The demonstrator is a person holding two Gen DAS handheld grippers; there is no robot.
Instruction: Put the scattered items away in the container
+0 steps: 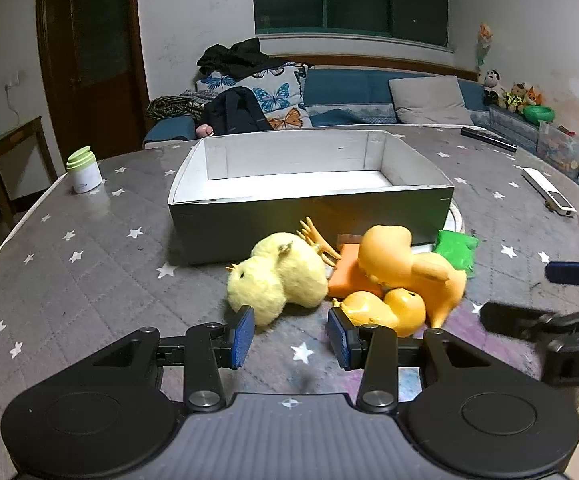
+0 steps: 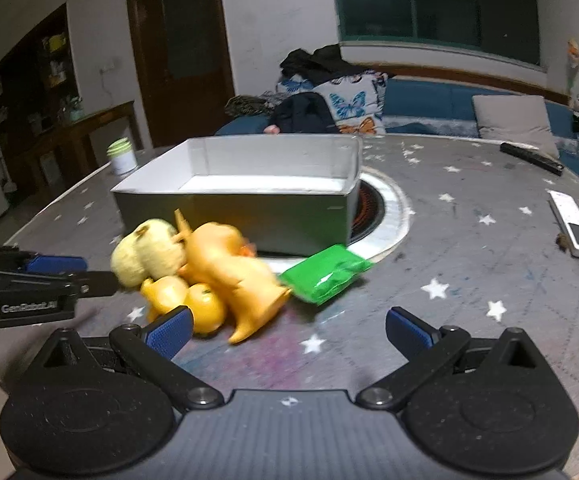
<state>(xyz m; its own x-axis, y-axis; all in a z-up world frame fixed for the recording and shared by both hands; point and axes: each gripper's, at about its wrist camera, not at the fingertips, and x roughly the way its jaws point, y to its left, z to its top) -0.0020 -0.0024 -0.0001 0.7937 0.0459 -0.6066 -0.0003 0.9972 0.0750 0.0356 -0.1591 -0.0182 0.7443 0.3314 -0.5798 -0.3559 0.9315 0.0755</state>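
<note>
Left wrist view: left gripper (image 1: 290,332) fingers spread, fluffy chick (image 1: 277,276) just ahead between them. Right gripper (image 2: 288,330) fingers spread wide, orange duck (image 2: 237,268) ahead.

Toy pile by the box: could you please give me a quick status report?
Left tongs open, empty, short of the plush chick. Right tongs open, empty. Rubber ducks, green packet outside the grey box. Nothing blocking.

Orange block (image 1: 347,274) mostly behind ducks
</note>
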